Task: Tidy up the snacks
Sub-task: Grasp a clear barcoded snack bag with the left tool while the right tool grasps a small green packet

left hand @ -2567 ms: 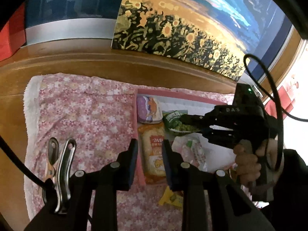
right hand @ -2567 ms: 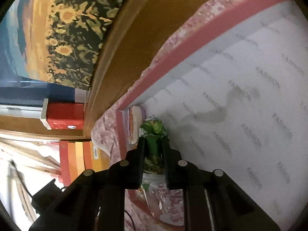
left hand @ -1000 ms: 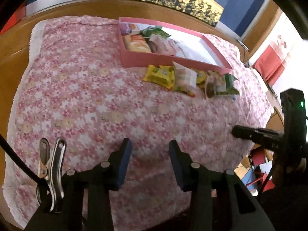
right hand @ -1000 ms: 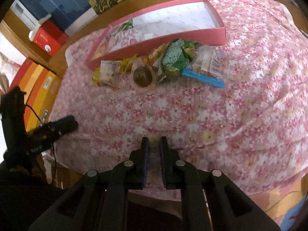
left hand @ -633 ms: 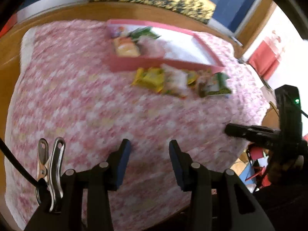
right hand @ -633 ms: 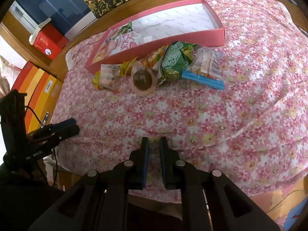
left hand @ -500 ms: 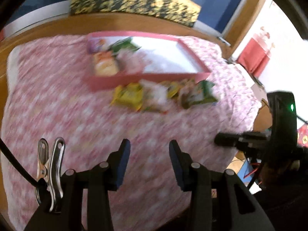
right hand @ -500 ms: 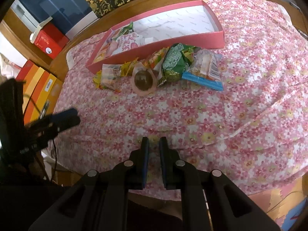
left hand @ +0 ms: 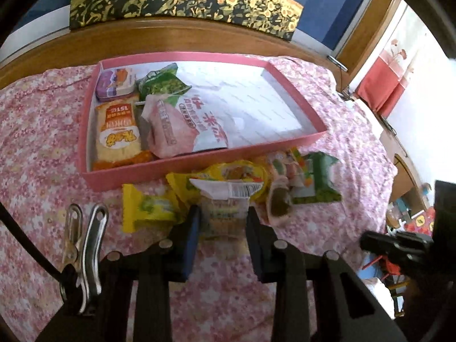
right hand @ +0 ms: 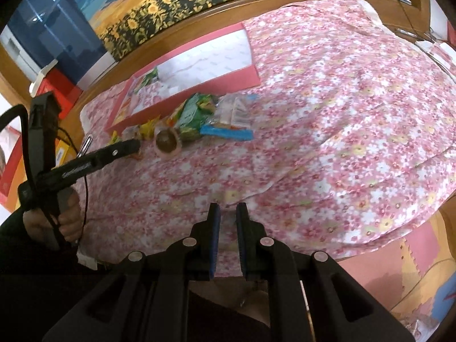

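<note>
Already four packets lie inside the flat pink cardboard box [left hand: 199,168], while several loose snack packets [left hand: 228,196] wait just beside it, between the spread jaws of the left gripper [left hand: 222,225]; the right gripper [right hand: 226,228] is narrowly open and empty.

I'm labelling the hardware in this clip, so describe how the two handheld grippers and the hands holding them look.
Both grippers are black, each with two flat fingers lined with blue pads and round silver screw heads. The left gripper carries a shiny metal clip beside a black cable. In the right wrist view its side bears pale lettering, too small to read, and a bare hand with a dark sleeve grips its handle. The right gripper looks the same.
</note>
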Tool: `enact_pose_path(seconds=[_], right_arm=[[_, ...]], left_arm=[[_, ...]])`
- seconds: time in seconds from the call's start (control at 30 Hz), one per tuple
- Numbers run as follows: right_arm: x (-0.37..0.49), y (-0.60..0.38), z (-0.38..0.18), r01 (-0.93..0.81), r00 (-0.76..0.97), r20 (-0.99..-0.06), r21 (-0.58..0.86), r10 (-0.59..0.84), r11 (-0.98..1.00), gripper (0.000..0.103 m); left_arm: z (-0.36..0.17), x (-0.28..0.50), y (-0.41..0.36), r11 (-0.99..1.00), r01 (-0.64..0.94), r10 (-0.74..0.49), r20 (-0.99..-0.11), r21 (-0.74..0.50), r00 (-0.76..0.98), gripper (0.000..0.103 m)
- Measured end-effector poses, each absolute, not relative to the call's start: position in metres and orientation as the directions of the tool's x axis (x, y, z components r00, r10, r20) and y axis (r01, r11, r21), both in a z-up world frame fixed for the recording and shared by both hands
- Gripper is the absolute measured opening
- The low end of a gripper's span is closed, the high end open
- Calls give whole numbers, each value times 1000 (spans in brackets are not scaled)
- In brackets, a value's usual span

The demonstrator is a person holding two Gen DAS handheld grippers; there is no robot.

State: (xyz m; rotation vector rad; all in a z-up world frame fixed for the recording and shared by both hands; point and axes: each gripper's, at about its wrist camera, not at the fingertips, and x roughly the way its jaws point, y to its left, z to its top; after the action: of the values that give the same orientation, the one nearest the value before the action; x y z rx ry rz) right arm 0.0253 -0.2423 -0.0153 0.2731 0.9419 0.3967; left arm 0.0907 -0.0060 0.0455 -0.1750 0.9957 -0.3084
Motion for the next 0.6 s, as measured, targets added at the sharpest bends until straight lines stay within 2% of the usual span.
enact_pose_path(seconds=[0.2, 0.3, 0.33, 0.4, 0.43, 0.47, 0.6], right_arm=[[40, -233, -10, -244, 524, -713, 398, 465, 885, 14], [53, -223, -6, -275, 522, -702, 400, 485, 874, 16], [56, -220, -4, -288, 528, -688, 406, 498, 867, 18], [63, -214, 2, -316, 548, -656, 412, 519, 855, 39], [66, -212, 4, -328, 554, -645, 413, 527, 850, 43], [70, -209, 7, -336, 558, -636, 415, 533, 846, 46], [95, -196, 8, -322, 523, -659, 435, 541, 841, 46]], left_arm=[[60, 62, 2, 938, 227, -343, -796, -262, 498, 32], [57, 54, 9, 945, 202, -323, -811, -255, 487, 32], [55, 51, 14, 948, 187, -318, -816, -258, 484, 32], [52, 46, 20, 951, 169, -309, -823, -259, 477, 32], [51, 43, 24, 955, 155, -298, -827, -255, 476, 32], [52, 41, 28, 957, 144, -292, -828, -254, 479, 32], [54, 33, 47, 964, 71, -256, -828, -256, 499, 32]])
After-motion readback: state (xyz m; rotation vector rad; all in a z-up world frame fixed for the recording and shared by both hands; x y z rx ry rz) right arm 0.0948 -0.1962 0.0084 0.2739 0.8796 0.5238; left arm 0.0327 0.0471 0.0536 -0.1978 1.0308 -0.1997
